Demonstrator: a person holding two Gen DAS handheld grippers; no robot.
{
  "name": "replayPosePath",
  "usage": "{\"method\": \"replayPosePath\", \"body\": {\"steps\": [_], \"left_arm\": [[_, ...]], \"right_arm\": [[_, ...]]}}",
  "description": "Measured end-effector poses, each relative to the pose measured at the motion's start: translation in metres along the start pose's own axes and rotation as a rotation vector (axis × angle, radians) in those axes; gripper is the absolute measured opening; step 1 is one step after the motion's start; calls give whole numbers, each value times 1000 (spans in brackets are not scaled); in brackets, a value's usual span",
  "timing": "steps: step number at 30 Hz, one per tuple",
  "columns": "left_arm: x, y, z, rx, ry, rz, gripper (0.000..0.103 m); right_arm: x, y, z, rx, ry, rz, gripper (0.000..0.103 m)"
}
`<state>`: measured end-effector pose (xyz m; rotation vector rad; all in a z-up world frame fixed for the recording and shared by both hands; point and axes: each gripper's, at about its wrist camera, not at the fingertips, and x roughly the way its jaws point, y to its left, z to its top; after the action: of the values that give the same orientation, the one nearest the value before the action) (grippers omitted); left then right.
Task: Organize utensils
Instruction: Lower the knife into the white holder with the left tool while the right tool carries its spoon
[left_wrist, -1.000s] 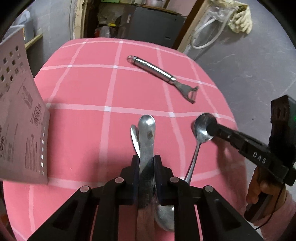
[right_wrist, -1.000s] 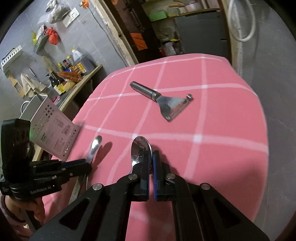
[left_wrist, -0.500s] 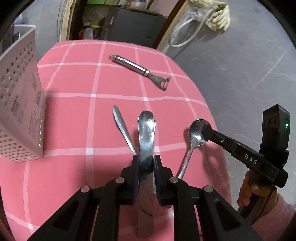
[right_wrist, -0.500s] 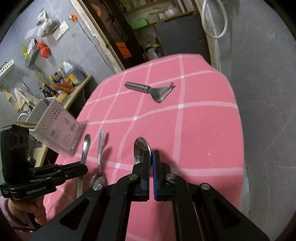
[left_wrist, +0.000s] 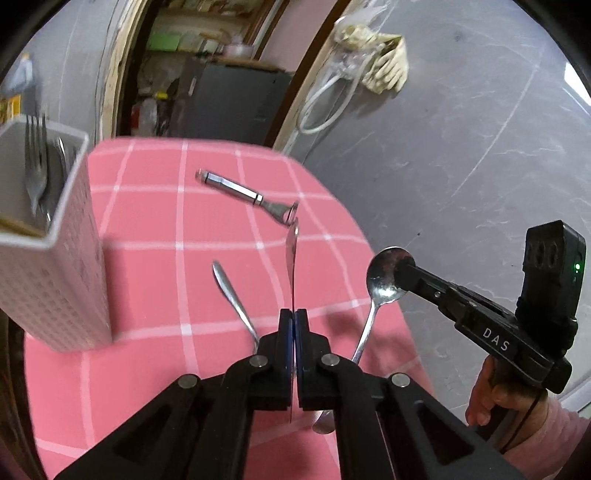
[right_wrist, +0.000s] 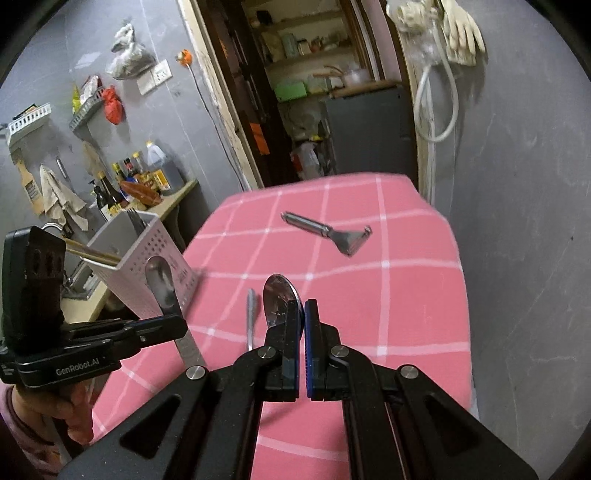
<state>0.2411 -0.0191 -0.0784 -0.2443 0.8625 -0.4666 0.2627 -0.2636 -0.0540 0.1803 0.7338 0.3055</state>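
My left gripper (left_wrist: 294, 314) is shut on a flat steel utensil (left_wrist: 291, 258), seen edge-on and lifted above the pink checked table (left_wrist: 147, 277); the right wrist view shows its rounded end (right_wrist: 159, 280). My right gripper (right_wrist: 303, 306) is shut on a spoon (right_wrist: 279, 299), held in the air at the table's right side; its bowl also shows in the left wrist view (left_wrist: 384, 277). A white perforated utensil holder (left_wrist: 48, 266) with forks stands at the left. Another steel utensil (left_wrist: 231, 291) and a peeler (left_wrist: 247, 194) lie on the cloth.
The table's right edge drops off to grey floor (left_wrist: 461, 184). A doorway with shelves (right_wrist: 314, 92) lies beyond the table. A counter with bottles (right_wrist: 140, 181) stands behind the holder in the right wrist view (right_wrist: 140, 258).
Both grippers have risen well above the table with their utensils. The left gripper has rolled, so its utensil now shows edge-on. The holder's open top has come into view.
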Motion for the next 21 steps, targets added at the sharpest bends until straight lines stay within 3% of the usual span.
{"method": "replayPosePath", "body": {"steps": [9,21], "left_arm": [[-48,1,21,32,-110,-5,2],[-144,16,95,96,-346,98,2]], "right_arm": [[-32,35,32,-69,-95,-12,2],[-74,106,108,-184,-363,-22,2]]}}
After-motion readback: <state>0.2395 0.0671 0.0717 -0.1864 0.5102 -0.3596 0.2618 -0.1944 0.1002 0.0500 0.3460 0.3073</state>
